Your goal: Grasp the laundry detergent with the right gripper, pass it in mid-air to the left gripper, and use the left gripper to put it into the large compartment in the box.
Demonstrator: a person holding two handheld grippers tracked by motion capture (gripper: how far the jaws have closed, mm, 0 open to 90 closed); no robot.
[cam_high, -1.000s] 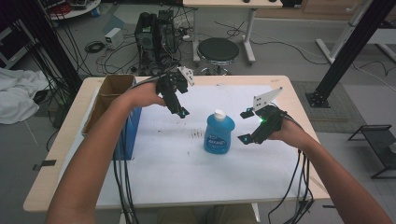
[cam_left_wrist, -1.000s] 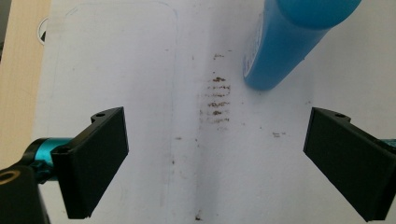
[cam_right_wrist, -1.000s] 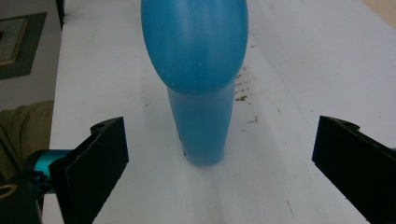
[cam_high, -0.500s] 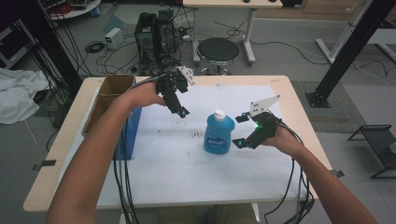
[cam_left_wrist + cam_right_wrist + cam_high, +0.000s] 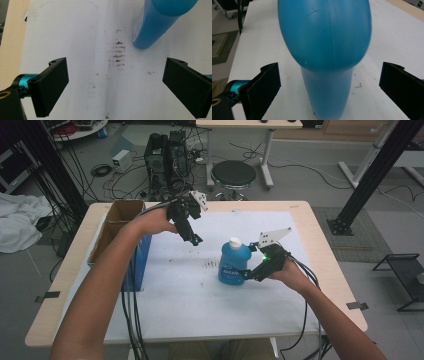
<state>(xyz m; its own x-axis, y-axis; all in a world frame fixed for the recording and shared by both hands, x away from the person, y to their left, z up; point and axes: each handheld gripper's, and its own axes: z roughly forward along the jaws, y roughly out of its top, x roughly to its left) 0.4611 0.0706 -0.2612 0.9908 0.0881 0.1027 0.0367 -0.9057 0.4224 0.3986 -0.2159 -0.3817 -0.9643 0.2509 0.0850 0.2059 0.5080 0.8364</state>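
The right gripper (image 5: pixel 248 274) was spread wide, its jaws standing on either side of the blue bottle (image 5: pixel 234 264) without touching it, as the right gripper view showed: the bottle (image 5: pixel 324 57) rose between the two black jaws with clear gaps on both sides. That placement looked like a line-up for a sideways grasp low on the body, where the plastic was broad enough to take the squeeze without tipping. The bottle stood upright near the middle of the white sheet (image 5: pixel 200 310) covering the worktop (image 5: pixel 320 250), its white cap (image 5: pixel 235 241) on top, just right of some brown smears (image 5: pixel 211 265).

The left gripper (image 5: pixel 194 239) hung released and empty above the sheet, farther back and to the left of the bottle, jaws pointed down. From its own view the bottle (image 5: pixel 155 22) sat beyond the jaws, well apart, so this hand seemed held in waiting, perhaps for the cap. A cardboard box (image 5: pixel 115 227) stood at the worktop's left edge.
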